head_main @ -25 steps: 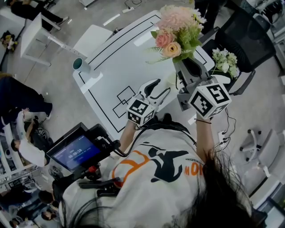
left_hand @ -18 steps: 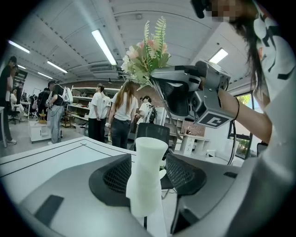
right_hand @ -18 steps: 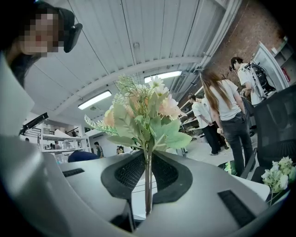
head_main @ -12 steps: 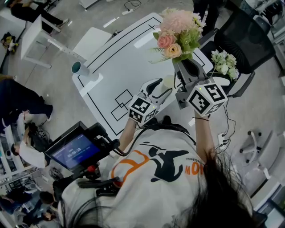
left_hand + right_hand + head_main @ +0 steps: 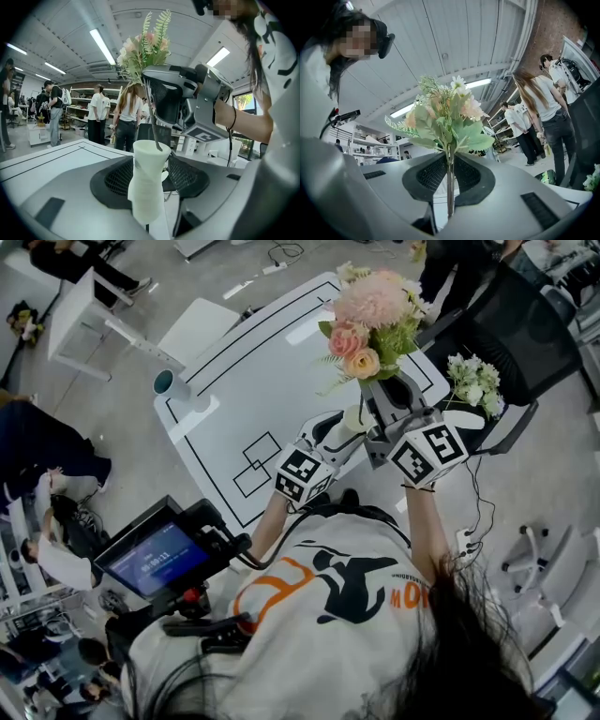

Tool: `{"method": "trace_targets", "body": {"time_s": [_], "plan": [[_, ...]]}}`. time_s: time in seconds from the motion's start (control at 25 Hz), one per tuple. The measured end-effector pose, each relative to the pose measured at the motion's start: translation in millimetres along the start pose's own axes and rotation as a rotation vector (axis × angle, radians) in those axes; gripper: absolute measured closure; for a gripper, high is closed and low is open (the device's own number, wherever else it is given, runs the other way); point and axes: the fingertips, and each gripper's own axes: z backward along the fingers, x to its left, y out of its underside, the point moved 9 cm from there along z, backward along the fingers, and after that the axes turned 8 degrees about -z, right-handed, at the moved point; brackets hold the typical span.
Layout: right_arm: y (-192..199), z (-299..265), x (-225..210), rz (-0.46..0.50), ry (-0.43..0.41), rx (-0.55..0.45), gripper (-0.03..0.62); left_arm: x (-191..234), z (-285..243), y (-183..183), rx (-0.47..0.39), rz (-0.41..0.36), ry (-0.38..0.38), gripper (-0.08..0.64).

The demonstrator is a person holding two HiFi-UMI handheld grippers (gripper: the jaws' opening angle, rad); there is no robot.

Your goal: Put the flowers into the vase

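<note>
Left gripper point(image 5: 151, 174): released, 2 jaws spread wide and just been opening, with the white ribbed plastic vase point(image 5: 147, 187) standing upright between them. Pads flank it close on both sides, no clear squeeze. Right gripper point(image 5: 449, 173): clenched on the thin green stem point(image 5: 450, 187) of the artificial bouquet of pink and peach flowers with green leaves and fern sprigs point(image 5: 375, 310). It is held upright, blooms well above the jaws. In the left gripper view the stem's lower end reaches down to the vase mouth, tip just at or inside the rim; cannot tell how deep. The right gripper sits just beside and above the left one.

In the head view both grippers are over the near-right part of the white counter with black outlined rectangles point(image 5: 253, 381). 1 more bunch of small white flowers with green leaves point(image 5: 473, 381) lies at the counter's right edge, near a black mesh chair point(image 5: 525, 334). Teal cup point(image 5: 167, 381) at the counter's left corner, well apart from the vase. Several people stand in the background point(image 5: 101, 112). Black monitor screen point(image 5: 155, 559) beside the person, lower left.
</note>
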Motion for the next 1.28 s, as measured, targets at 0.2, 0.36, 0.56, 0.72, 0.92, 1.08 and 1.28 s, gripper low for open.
{"method": "trace_targets", "body": {"time_s": [0.2,0.36,0.56,0.72,0.92,1.08,1.28], "plan": [[13,6,-4,0.013,-0.039,0.020,0.538,-1,-3,0,0.002,0.004,-0.010,0.333],[18,11,-6,0.003,-0.049,0.023,0.538,-2,-4,2,0.013,0.005,-0.013,0.333],[27,16,-10,-0.014,-0.022,0.038,0.535,-1,-6,4,0.024,0.003,-0.016,0.333],[34,20,-14,-0.012,0.015,0.067,0.531,-2,-9,4,0.021,0.002,-0.010,0.333],[42,27,-15,0.017,0.051,0.120,0.526,-1,-11,4,0.010,0.005,-0.013,0.333],[47,34,-13,0.063,0.055,0.170,0.521,-1,-10,3,0.002,0.006,-0.012,0.333],[53,42,-9,0.111,0.066,0.238,0.511,-2,-10,2,-0.002,0.006,-0.011,0.333]]}}
